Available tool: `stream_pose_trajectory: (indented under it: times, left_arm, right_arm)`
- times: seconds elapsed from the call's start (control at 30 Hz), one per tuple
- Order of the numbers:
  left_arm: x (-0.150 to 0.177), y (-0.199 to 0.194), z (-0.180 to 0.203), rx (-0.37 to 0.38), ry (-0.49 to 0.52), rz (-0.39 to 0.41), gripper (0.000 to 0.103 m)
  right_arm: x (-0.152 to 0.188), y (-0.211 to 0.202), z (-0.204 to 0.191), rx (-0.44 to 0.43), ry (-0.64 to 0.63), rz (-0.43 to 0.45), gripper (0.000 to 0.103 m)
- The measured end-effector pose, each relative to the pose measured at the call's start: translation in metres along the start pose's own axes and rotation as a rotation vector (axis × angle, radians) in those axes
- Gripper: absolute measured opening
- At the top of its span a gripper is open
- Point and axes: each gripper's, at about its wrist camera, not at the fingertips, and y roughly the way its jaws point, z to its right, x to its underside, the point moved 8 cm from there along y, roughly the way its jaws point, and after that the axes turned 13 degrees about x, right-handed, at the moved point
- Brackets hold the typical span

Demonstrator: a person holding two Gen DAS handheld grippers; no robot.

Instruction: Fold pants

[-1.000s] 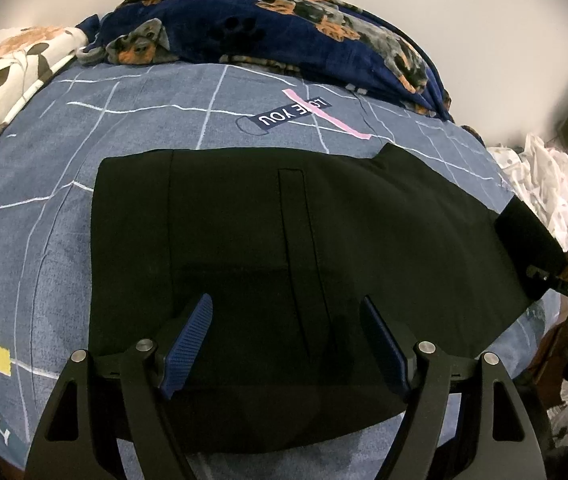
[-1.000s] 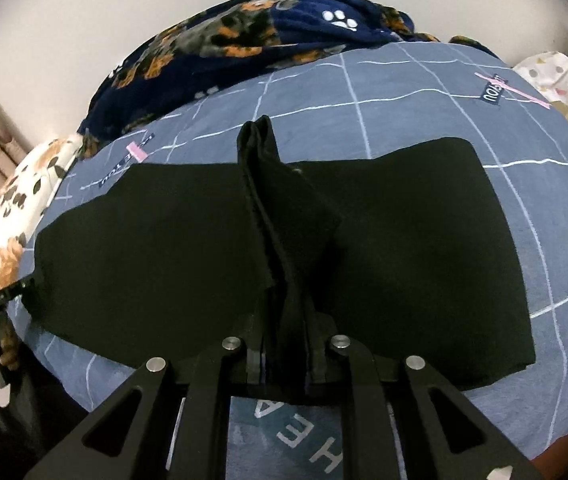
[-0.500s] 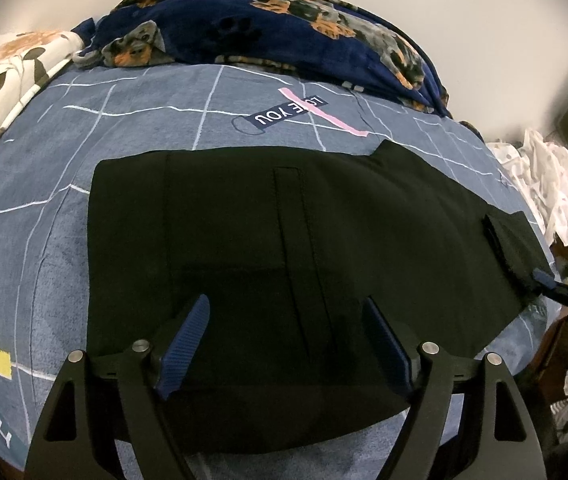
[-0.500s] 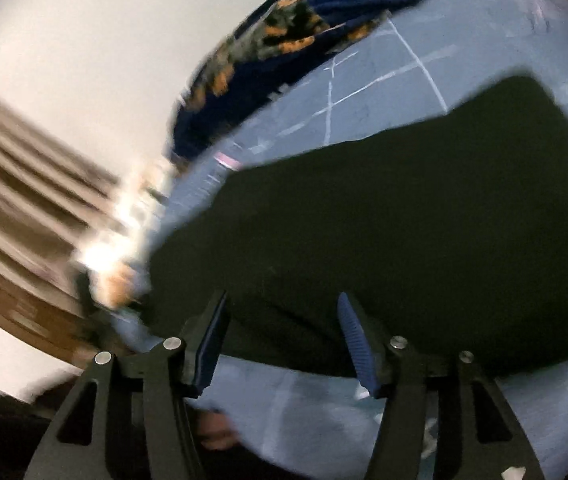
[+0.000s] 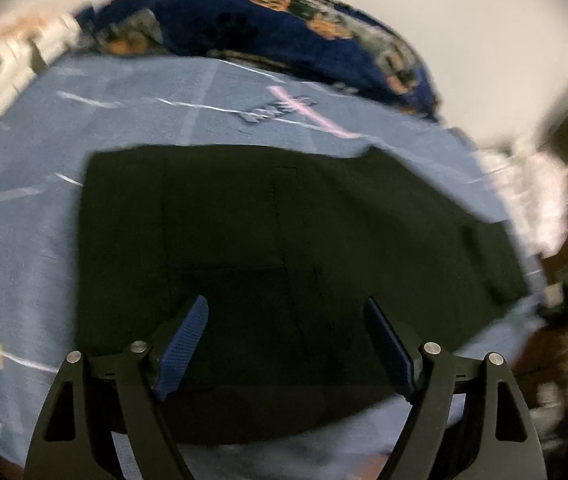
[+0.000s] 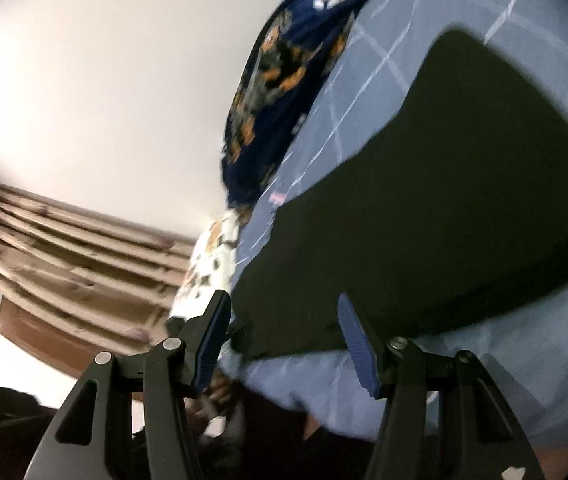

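Note:
Black pants lie flat and folded on the blue bedsheet. My left gripper is open and empty, hovering over the near part of the pants. In the right wrist view the pants fill the right side, seen tilted. My right gripper is open and empty, off the near edge of the pants, over the bed's edge. Both views are blurred by motion.
A navy dog-print blanket lies bunched at the far side of the bed, also in the right wrist view. A white floral pillow sits far left. White cloth lies at the right. Beige curtains hang left.
My right gripper let go of the pants fabric it pinched, opened, and swung away leftward and tilted. The lifted fold now lies flat. My left gripper stays open, shifting slightly.

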Motion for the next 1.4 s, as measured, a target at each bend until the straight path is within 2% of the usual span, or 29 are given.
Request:
stream_pose_trajectory:
  times: [0.07, 0.17, 0.27, 0.47, 0.67, 0.7, 1.0, 1.1, 1.27, 1.4]
  left_arm:
    - [-0.003, 0.003, 0.022, 0.087, -0.014, -0.014, 0.08]
    - [-0.007, 0.025, 0.071, 0.152, 0.085, -0.097, 0.08]
    - [-0.013, 0.05, 0.109, 0.224, 0.133, -0.144, 0.08]
    - [-0.034, 0.099, 0.134, 0.33, 0.052, -0.183, 0.08]
    - [-0.036, 0.133, 0.151, 0.292, 0.142, -0.212, 0.08]
    - [-0.033, 0.134, 0.15, 0.293, 0.146, -0.219, 0.08]
    - [-0.016, 0.159, 0.135, 0.302, 0.118, -0.283, 0.08]
    - [-0.016, 0.161, 0.132, 0.315, 0.116, -0.289, 0.08]
    - [-0.015, 0.159, 0.129, 0.338, 0.12, -0.287, 0.08]
    - [-0.014, 0.158, 0.129, 0.348, 0.143, -0.28, 0.08]
  right_arm:
    - [0.004, 0.002, -0.001, -0.009, 0.009, -0.008, 0.055]
    - [0.003, 0.007, -0.005, -0.052, 0.055, -0.016, 0.055]
    - [0.005, 0.018, -0.007, -0.125, 0.161, -0.034, 0.055]
    - [0.015, 0.041, 0.007, -0.025, 0.256, -0.065, 0.055]
    - [0.019, 0.05, 0.016, 0.075, 0.291, -0.079, 0.052]
    - [0.019, 0.05, 0.017, 0.107, 0.295, -0.073, 0.052]
    - [0.023, 0.05, 0.021, 0.21, 0.408, 0.024, 0.051]
    - [0.023, 0.047, 0.026, 0.199, 0.486, 0.067, 0.053]
    - [0.017, 0.049, 0.024, 0.204, 0.472, 0.069, 0.054]
    - [0.018, 0.054, 0.03, 0.217, 0.516, 0.081, 0.048]
